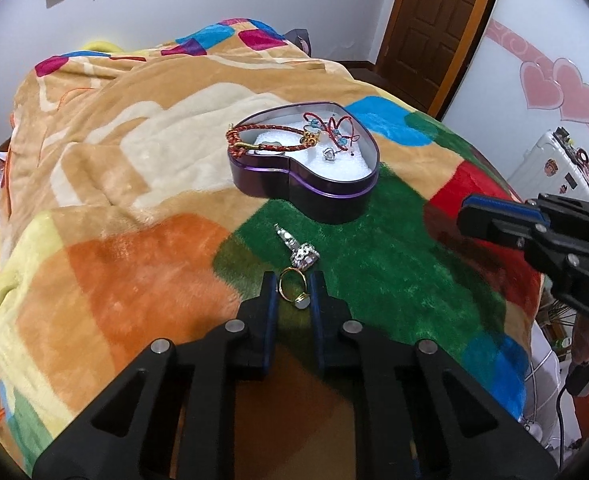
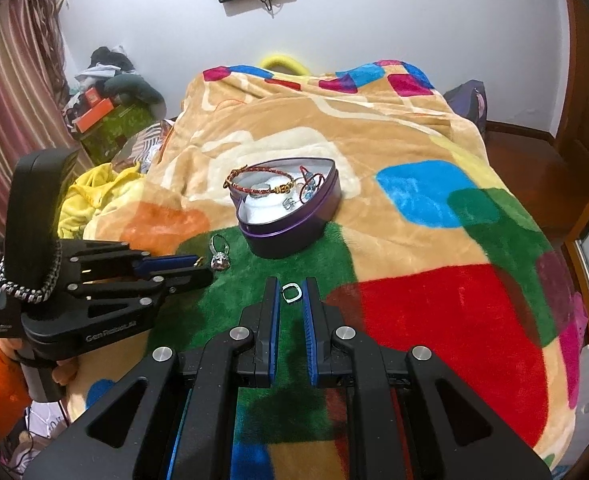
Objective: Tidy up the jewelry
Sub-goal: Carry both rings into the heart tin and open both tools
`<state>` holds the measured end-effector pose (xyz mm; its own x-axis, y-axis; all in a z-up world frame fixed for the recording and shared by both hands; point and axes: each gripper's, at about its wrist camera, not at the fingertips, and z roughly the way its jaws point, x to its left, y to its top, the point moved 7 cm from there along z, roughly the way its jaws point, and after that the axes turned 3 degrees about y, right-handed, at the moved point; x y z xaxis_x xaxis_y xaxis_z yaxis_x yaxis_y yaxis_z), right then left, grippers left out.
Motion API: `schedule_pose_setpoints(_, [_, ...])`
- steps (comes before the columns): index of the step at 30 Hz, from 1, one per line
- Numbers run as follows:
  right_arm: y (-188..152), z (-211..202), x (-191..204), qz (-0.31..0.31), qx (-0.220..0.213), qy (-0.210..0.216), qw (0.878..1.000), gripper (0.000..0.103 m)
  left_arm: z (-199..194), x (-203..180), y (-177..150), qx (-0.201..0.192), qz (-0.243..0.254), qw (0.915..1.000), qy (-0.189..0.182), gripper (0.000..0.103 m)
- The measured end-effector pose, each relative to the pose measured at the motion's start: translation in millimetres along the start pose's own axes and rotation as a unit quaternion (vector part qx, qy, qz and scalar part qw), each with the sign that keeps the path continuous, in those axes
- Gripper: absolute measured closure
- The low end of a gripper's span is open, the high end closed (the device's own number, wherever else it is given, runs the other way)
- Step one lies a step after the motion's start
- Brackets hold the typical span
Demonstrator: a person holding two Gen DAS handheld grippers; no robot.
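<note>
A purple heart-shaped tin [image 1: 302, 190] [image 2: 294, 236] lies open on the blanket with a red braided bracelet [image 1: 270, 140] [image 2: 254, 184], a red cord piece and small silver items on white foam. My left gripper [image 1: 293, 292] is open around a gold ring [image 1: 292, 286] on the green patch. A silver jewelled ring [image 1: 300, 252] [image 2: 219, 256] lies just beyond it. My right gripper [image 2: 290, 292] is open around a small silver ring [image 2: 291, 292] on the green patch. Each gripper shows in the other's view, the right one [image 1: 470, 220] and the left one [image 2: 198, 268].
A colourful plush blanket [image 1: 134, 160] [image 2: 434, 280] covers the bed. A wooden door [image 1: 434, 20] stands at the back right. Yellow cloth and boxes [image 2: 102, 120] sit left of the bed. A white appliance [image 1: 554, 168] stands right of the bed.
</note>
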<state>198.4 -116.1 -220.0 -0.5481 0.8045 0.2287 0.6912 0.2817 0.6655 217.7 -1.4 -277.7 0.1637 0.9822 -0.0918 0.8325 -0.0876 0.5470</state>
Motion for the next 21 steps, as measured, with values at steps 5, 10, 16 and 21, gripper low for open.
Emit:
schedule_pose_setpoints(5, [8.0,-4.7,-3.2,0.002,-0.01,-0.006,1.0,0.093,-18.3,11.5,5.9,-0.019,-0.012,0.9997,0.008,0.088])
schedule_pose_setpoints(10, [24.2,-13.0,-6.5,0.002,-0.03,-0.013,0.999,0.093,-41.3,21.2,24.0,-0.052,-0.023,0.9983,0.013,0.088])
schedule_pose_setpoints(16, [45.0,-19.5,-7.8,-0.002,-0.054,-0.015,0.998,0.093,-64.9,23.5,51.0,-0.092,-0.025,0.9954,0.01,0.088])
schedule_pose_setpoints(21, [59.7,-19.2,-4.4,-0.007,-0.068,-0.012,0.998,0.093,-77.0,23.4,71.8,-0.12,-0.02,0.9926,0.007,0.088])
